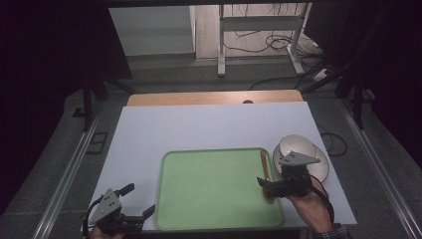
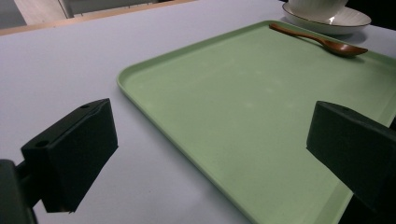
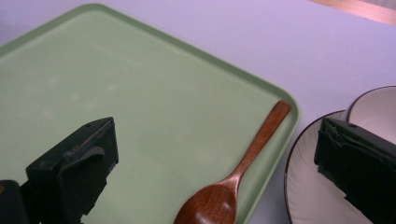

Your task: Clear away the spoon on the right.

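Observation:
A light green tray [image 1: 199, 199] lies on the white tabletop at the near middle. A brown wooden spoon [image 1: 265, 167] rests inside along its right rim, handle pointing away and bowl end nearer. My right gripper [image 1: 276, 180] hovers open over the spoon [image 3: 252, 154], one jaw above the tray [image 3: 140, 93] and the other above the white plate [image 3: 308, 186]. My left gripper [image 1: 140, 199] is open off the tray's near left corner with nothing between its jaws. From the left gripper [image 2: 212, 121], the tray [image 2: 233, 93] and the spoon [image 2: 322, 41] lie ahead.
A white plate [image 1: 321, 167] carrying a white bowl [image 1: 297, 146] stands just right of the tray, close to the table's right edge; the bowl [image 3: 373, 107] is behind my right jaw. Bare white tabletop [image 1: 199, 129] stretches beyond the tray to a wooden strip [image 1: 214, 98].

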### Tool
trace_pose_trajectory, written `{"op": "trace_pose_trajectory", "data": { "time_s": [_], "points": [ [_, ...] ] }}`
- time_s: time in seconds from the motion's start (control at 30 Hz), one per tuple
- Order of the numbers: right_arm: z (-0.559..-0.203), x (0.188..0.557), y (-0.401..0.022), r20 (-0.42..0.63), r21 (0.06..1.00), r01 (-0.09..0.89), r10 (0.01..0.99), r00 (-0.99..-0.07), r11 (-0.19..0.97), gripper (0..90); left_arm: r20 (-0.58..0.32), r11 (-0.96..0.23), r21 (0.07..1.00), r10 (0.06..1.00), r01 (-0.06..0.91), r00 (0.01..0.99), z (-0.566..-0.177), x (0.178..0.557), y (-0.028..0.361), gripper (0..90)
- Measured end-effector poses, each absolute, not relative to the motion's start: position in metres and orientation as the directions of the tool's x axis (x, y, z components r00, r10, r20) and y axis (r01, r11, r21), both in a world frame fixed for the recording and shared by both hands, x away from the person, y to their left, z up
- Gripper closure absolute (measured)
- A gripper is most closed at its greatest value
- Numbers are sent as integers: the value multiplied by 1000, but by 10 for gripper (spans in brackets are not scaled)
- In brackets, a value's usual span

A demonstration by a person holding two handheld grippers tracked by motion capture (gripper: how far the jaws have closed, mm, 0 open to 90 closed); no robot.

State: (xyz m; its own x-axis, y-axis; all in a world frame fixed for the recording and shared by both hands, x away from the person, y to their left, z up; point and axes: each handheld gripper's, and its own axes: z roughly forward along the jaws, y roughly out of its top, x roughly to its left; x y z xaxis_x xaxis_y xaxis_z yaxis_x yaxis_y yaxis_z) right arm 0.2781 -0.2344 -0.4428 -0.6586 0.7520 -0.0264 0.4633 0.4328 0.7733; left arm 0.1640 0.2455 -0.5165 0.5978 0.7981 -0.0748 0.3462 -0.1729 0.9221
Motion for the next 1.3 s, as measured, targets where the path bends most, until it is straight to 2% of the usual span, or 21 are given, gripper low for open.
{"op": "trace_pose_trajectory", "data": {
  "time_s": [1.3],
  "points": [
    [-446, 248, -265, -64, 800, 450, 801, -595, 397, 0, -74, -174, 922, 799, 347, 597, -516, 164, 246, 14]
  ]
}}
